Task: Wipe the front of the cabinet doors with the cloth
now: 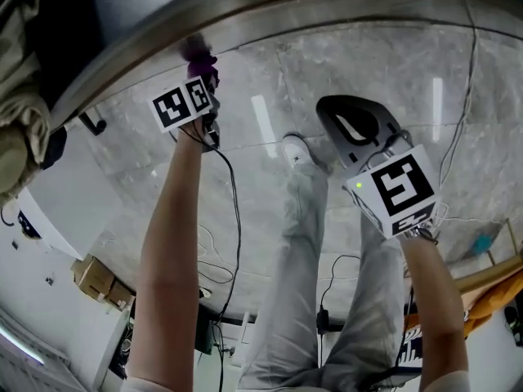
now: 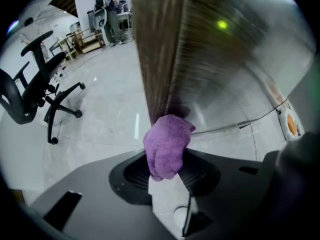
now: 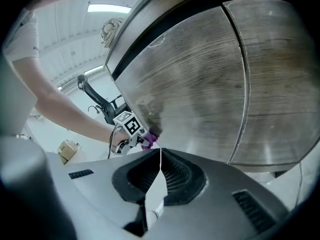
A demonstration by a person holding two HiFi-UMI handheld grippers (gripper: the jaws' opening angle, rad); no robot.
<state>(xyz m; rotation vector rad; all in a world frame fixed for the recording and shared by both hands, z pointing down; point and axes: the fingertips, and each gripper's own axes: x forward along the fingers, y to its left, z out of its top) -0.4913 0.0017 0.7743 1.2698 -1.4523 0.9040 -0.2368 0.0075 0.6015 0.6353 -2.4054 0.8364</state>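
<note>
A purple cloth is bunched between the jaws of my left gripper, which is shut on it. The cloth presses against the lower edge of a wood-grain cabinet door. From the head view, the left gripper reaches up to the cabinet face with the cloth at its tip. My right gripper is shut on nothing and hangs back from the doors. In the right gripper view, one door fills the middle, a second door lies to its right, and the cloth touches the first door low at the left.
A black office chair stands on the pale floor to the left. Cables trail across the floor near the person's legs and white shoe. A cardboard box sits at the lower left. A person stands far off.
</note>
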